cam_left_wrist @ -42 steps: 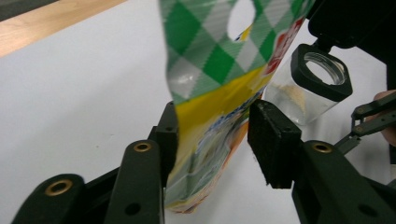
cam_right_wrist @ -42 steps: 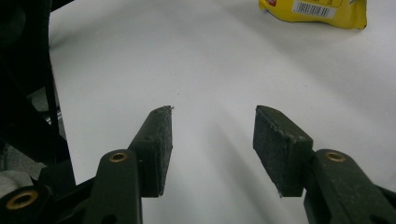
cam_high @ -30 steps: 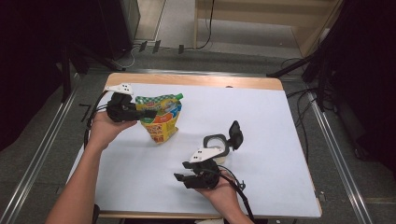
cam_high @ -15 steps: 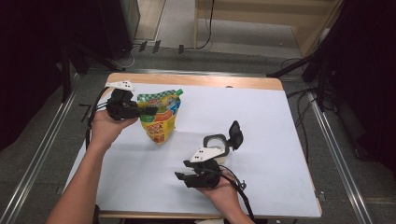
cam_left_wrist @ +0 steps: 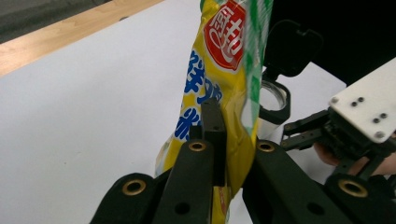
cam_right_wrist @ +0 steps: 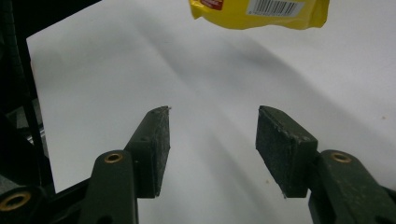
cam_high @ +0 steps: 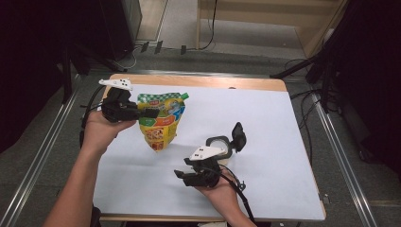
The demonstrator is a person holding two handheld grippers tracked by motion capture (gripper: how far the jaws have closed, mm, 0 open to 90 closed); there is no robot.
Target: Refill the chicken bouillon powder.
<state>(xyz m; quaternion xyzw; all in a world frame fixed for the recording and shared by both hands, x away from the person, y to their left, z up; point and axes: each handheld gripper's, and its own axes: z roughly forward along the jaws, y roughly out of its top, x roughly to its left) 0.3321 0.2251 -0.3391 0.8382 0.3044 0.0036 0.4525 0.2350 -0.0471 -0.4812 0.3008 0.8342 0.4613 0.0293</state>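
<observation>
- Above the white table [cam_high: 283, 142], the left gripper [cam_high: 150, 112] is clamped on a yellow snack pouch [cam_high: 161, 124], which hangs clear of the surface.
- Nearer the front edge, the right gripper [cam_high: 178, 175] rests with jaws apart, recently widening, nothing between them.
- Just beside it stands a container with an open black lid [cam_high: 226, 144].
</observation>
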